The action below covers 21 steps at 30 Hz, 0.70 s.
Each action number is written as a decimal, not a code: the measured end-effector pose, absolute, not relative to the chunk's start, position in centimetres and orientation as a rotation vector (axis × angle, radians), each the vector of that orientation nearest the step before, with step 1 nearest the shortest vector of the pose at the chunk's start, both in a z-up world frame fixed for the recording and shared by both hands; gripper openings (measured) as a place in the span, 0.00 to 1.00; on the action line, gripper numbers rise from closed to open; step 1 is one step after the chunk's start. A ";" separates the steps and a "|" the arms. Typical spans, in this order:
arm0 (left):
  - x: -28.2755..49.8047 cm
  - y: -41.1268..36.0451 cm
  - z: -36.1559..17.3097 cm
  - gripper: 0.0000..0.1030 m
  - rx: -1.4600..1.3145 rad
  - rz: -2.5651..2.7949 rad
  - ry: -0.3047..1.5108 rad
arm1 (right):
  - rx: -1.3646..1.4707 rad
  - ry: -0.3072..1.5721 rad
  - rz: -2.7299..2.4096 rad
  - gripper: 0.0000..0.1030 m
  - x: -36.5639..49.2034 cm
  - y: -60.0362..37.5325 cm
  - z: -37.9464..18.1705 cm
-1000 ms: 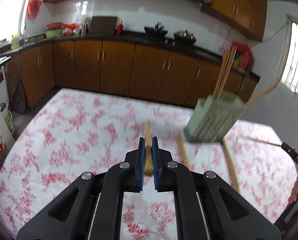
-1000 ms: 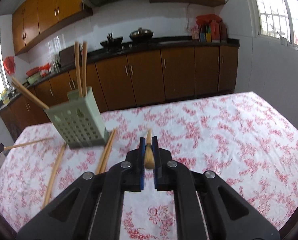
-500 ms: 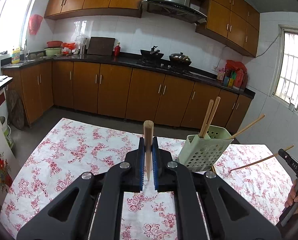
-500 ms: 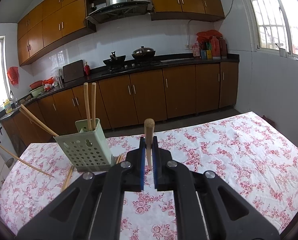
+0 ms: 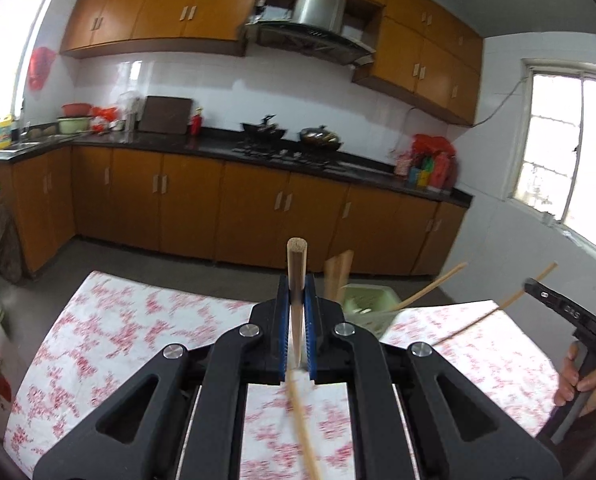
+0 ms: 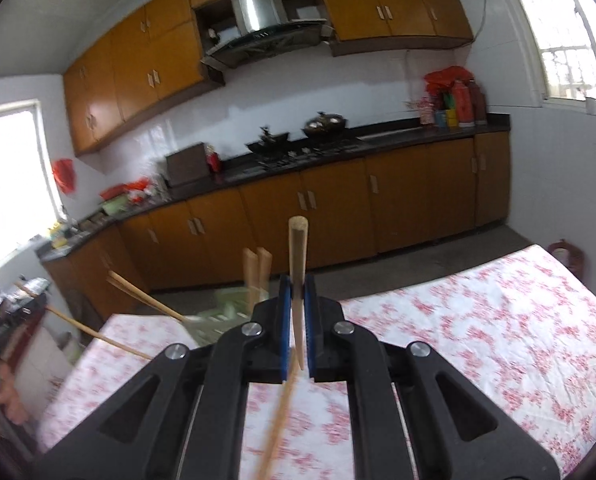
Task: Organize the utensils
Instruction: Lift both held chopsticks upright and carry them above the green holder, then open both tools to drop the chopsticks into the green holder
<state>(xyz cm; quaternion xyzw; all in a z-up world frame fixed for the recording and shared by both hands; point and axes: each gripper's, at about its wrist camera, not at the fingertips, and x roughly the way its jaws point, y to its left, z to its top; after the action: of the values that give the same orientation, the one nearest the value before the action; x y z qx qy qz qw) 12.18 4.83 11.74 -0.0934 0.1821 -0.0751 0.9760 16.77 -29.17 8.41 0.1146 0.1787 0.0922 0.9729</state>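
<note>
My left gripper [image 5: 296, 300] is shut on a wooden chopstick [image 5: 296, 264] whose blunt end sticks up past the pads. The green perforated holder [image 5: 368, 310] stands just right of it on the table with several chopsticks in it. My right gripper [image 6: 296, 300] is shut on another wooden chopstick [image 6: 298, 248], held upright. The green holder [image 6: 221, 316] sits just left of it, with two upright chopsticks [image 6: 257, 276] and slanted ones. The right gripper also shows in the left wrist view [image 5: 570, 312], holding a chopstick [image 5: 498, 312].
The table wears a white cloth with red flowers [image 5: 129, 328], seen also in the right wrist view [image 6: 498, 320]. Brown kitchen cabinets [image 5: 217, 208] and a black counter run behind. A hand [image 5: 578, 376] holds the right gripper's handle.
Both grippers have risen and tilted up with their chopsticks, from near the cloth to well above it. The holder now sits low, close beside each gripper's tips.
</note>
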 end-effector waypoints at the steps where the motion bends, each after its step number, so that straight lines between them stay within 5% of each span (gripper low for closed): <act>1: 12.1 4.4 12.4 0.07 -0.188 -0.166 0.358 | 0.238 0.347 0.213 0.07 16.6 -28.9 9.4; 11: 13.2 0.9 17.7 0.07 -0.172 -0.187 0.212 | 0.229 0.249 0.320 0.07 16.6 -26.0 13.9; 21: 18.3 0.7 17.4 0.07 -0.262 -0.100 0.144 | 0.223 0.283 0.300 0.07 21.6 -23.8 12.7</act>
<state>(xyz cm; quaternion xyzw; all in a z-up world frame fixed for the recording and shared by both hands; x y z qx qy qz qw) 18.31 0.67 17.39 -0.1305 0.0715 -0.0500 0.9876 21.62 -23.79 12.68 0.1107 0.1401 0.1488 0.9726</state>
